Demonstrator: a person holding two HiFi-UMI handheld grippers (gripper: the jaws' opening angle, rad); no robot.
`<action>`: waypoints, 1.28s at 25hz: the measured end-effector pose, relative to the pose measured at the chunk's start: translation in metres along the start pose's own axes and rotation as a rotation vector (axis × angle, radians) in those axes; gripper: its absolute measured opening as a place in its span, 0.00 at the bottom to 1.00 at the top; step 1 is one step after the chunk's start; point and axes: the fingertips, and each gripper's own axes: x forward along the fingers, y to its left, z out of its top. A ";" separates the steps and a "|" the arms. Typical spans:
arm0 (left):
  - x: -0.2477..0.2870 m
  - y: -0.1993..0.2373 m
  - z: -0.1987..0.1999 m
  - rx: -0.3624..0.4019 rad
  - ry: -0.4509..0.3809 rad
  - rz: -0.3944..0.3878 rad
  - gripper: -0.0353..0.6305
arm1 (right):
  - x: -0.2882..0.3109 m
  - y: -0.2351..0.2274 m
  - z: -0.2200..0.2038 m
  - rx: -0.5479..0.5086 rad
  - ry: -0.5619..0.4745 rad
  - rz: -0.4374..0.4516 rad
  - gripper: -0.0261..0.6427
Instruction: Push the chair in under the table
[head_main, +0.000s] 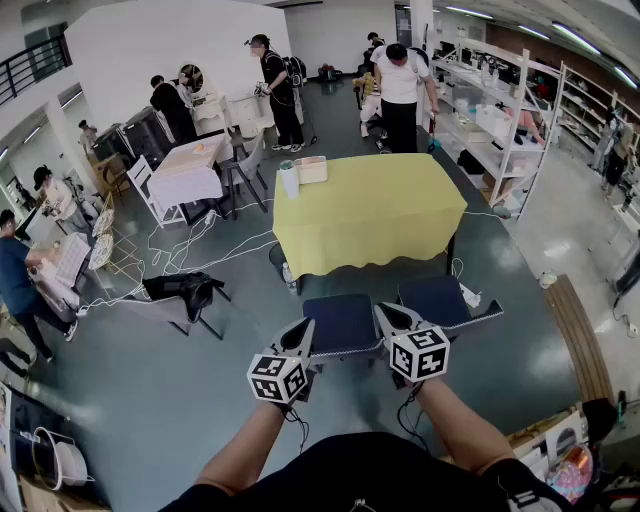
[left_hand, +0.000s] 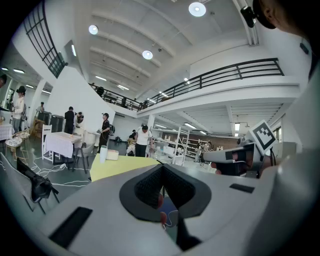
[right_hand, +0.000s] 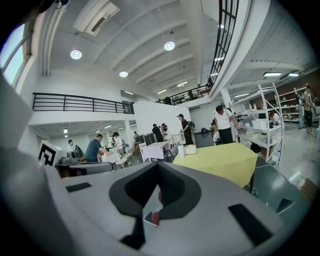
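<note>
I read no word, number or brand in any of my views. The cubes on my left gripper (head_main: 305, 330) and right gripper (head_main: 385, 315) bear only black-and-white square patterns (codes, not letters). Any print on the boxes on the shelves (head_main: 510, 110) behind the yellow table (head_main: 380, 215) is too small to read.

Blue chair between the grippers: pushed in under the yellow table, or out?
Out: the chair has its whole blue seat clear of the yellow table.
</note>
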 end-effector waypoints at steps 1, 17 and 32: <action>-0.001 -0.001 0.000 0.001 0.000 0.001 0.07 | -0.001 0.000 0.000 0.001 0.002 0.000 0.06; -0.025 0.015 -0.022 -0.050 0.022 0.034 0.07 | 0.000 0.022 -0.017 0.041 0.019 0.020 0.06; -0.050 0.041 -0.034 -0.059 0.028 0.016 0.07 | 0.015 0.060 -0.039 0.046 0.039 0.050 0.06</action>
